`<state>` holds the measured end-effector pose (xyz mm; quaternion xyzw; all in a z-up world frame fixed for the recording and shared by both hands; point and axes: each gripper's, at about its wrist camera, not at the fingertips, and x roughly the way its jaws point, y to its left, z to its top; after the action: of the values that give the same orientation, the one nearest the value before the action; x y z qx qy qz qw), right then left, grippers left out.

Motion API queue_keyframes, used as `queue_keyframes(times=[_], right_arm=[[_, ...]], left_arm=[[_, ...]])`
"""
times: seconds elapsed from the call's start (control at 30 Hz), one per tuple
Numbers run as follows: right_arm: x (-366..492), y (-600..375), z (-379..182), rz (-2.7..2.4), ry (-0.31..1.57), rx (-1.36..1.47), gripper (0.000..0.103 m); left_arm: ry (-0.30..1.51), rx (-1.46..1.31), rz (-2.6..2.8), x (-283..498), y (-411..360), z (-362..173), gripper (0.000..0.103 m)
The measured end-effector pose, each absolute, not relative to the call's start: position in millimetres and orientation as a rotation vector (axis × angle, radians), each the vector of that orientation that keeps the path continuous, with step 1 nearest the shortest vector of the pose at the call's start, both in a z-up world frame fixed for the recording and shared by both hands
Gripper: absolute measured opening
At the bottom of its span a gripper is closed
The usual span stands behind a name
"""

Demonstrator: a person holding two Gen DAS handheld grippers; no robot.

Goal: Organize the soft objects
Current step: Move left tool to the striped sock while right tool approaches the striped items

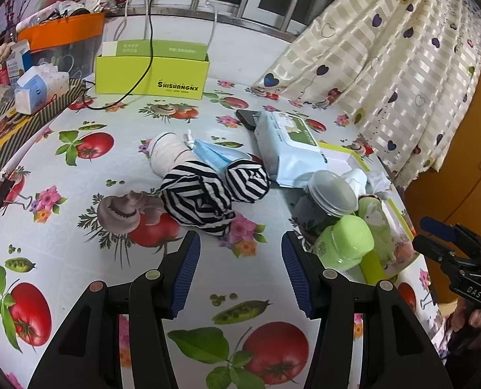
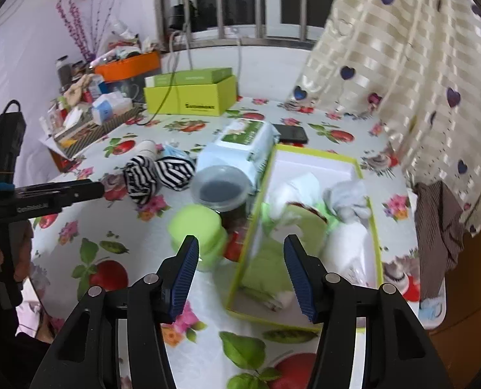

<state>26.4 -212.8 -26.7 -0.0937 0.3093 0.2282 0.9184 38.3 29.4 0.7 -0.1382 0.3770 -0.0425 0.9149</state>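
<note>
Two black-and-white striped cloth bundles (image 1: pixel 204 199) (image 2: pixel 157 175) lie mid-table, with a white rolled sock (image 1: pixel 169 152) and a blue face mask (image 1: pixel 212 155) behind them. My left gripper (image 1: pixel 240 243) stands open just short of the striped bundles, nothing between its fingers. A green-rimmed box lid (image 2: pixel 354 163) at the table's right holds white and grey sock bundles (image 2: pixel 349 202) and a green cloth (image 2: pixel 269 259). My right gripper (image 2: pixel 240 243) is open above that box's near left corner, holding nothing. In the left wrist view the right gripper (image 1: pixel 435 233) shows at the far right edge.
A green-capped jar (image 2: pixel 196 230), a clear-lidded jar (image 2: pixel 221 191), a wet-wipes pack (image 1: pixel 287 142) and a black phone (image 2: pixel 292 133) crowd the space between the cloths and the box. A lime box (image 1: pixel 151 71) and cluttered boxes (image 1: pixel 32 107) stand at the back left. A curtain (image 1: pixel 386 64) hangs at right.
</note>
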Motion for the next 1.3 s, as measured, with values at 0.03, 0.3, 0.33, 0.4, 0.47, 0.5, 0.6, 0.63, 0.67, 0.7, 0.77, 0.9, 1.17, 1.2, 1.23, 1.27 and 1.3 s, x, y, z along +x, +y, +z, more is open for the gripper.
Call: queue_keyframes(times=[0.03, 0.3, 0.33, 0.4, 0.47, 0.5, 0.6, 0.63, 0.67, 0.7, 0.77, 0.9, 1.17, 1.2, 1.23, 1.27, 1.3], right_arm=[[26.5, -209.3, -25.7, 0.478, 0.634, -0.198, 0.055], [32.1, -165.0, -18.7, 0.576, 0.625, -0.245, 0.059], [33.0, -158.2, -18.3, 0.591, 0.624, -0.251, 0.059], [35.7, -143.6, -18.4, 0.620, 0.625, -0.264, 0.059], [38.4, -130.6, -20.3, 0.645, 0.630, -0.276, 0.060], [40.0, -123.3, -21.6, 0.659, 0.633, -0.283, 0.060], [47.2, -103.0, -26.1, 0.687, 0.649, -0.294, 0.060], [49.3, -97.6, -27.0, 0.693, 0.653, -0.295, 0.060], [52.3, -91.3, -28.6, 0.700, 0.658, -0.296, 0.060], [55.7, -84.3, -30.5, 0.710, 0.664, -0.298, 0.060], [61.3, -74.1, -34.0, 0.724, 0.675, -0.306, 0.060], [71.7, -61.1, -35.6, 0.717, 0.680, -0.319, 0.060], [85.8, -74.8, -32.6, 0.645, 0.688, -0.300, 0.060], [86.0, -76.7, -32.2, 0.640, 0.687, -0.299, 0.060], [86.8, -78.4, -31.9, 0.638, 0.687, -0.298, 0.060], [87.5, -79.9, -32.0, 0.636, 0.688, -0.298, 0.060], [88.5, -80.7, -32.2, 0.635, 0.689, -0.298, 0.060]], left_arm=[[0.776, -0.287, -0.087, 38.4, 31.1, 0.1, 0.053], [0.761, -0.327, -0.077, 41.0, 53.3, -2.8, 0.053], [0.760, -0.330, -0.074, 41.3, 55.4, -2.9, 0.053], [0.759, -0.340, -0.060, 41.3, 63.1, -3.8, 0.053], [0.762, -0.353, -0.043, 42.3, 71.1, -5.9, 0.053], [0.764, -0.359, -0.038, 42.7, 74.2, -7.0, 0.053], [0.770, -0.369, -0.022, 44.2, 83.3, -10.7, 0.053], [0.771, -0.371, -0.019, 44.3, 86.0, -11.3, 0.053], [0.771, -0.373, -0.014, 44.5, 89.0, -11.9, 0.053], [0.770, -0.376, -0.009, 44.8, 92.6, -12.6, 0.053], [0.773, -0.385, 0.000, 46.4, 98.4, -14.4, 0.053], [0.786, -0.386, -0.016, 56.3, 101.3, -19.6, 0.053], [0.818, -0.381, -0.083, 95.8, 84.3, -33.3, 0.054], [0.821, -0.383, -0.083, 98.9, 83.4, -34.7, 0.055], [0.825, -0.385, -0.079, 105.3, 81.2, -37.8, 0.058], [0.831, -0.385, -0.073, 109.0, 79.9, -40.1, 0.059], [0.842, -0.387, -0.065, 113.4, 78.1, -43.3, 0.059]])
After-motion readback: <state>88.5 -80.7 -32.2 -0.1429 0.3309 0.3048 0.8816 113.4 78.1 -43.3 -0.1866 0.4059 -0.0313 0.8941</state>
